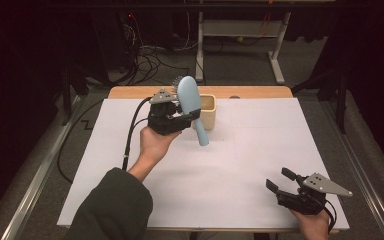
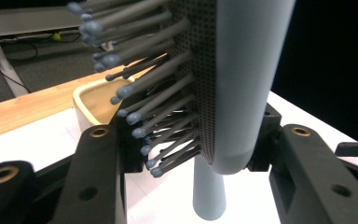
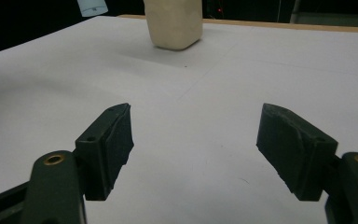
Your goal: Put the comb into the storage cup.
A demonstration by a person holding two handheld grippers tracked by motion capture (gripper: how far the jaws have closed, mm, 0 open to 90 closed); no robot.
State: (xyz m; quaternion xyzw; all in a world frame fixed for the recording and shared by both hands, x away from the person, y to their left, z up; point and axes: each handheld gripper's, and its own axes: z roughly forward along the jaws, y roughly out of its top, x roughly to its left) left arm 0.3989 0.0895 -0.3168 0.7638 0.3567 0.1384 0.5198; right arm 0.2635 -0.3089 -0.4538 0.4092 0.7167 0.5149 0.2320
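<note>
A light blue hairbrush (image 1: 192,102) with grey bristles is held above the table by my left gripper (image 1: 179,118), which is shut on its head. The handle (image 1: 201,135) points down toward the near side. In the left gripper view the brush head (image 2: 242,84) sits between the two black jaws, bristles (image 2: 144,93) pointing left and handle (image 2: 209,196) hanging below. Just behind the brush a cream square cup (image 1: 207,111) stands on the white table cover (image 1: 240,160). My right gripper (image 1: 281,180) rests at the near right corner, open, with bare white surface between its fingers (image 3: 109,144).
A wooden table edge (image 1: 260,92) runs along the far side. Beyond it are cables (image 1: 150,57) on the floor and a white desk frame (image 1: 240,30). In the right gripper view the cream cup (image 3: 175,23) stands far ahead on the white cover (image 3: 191,116).
</note>
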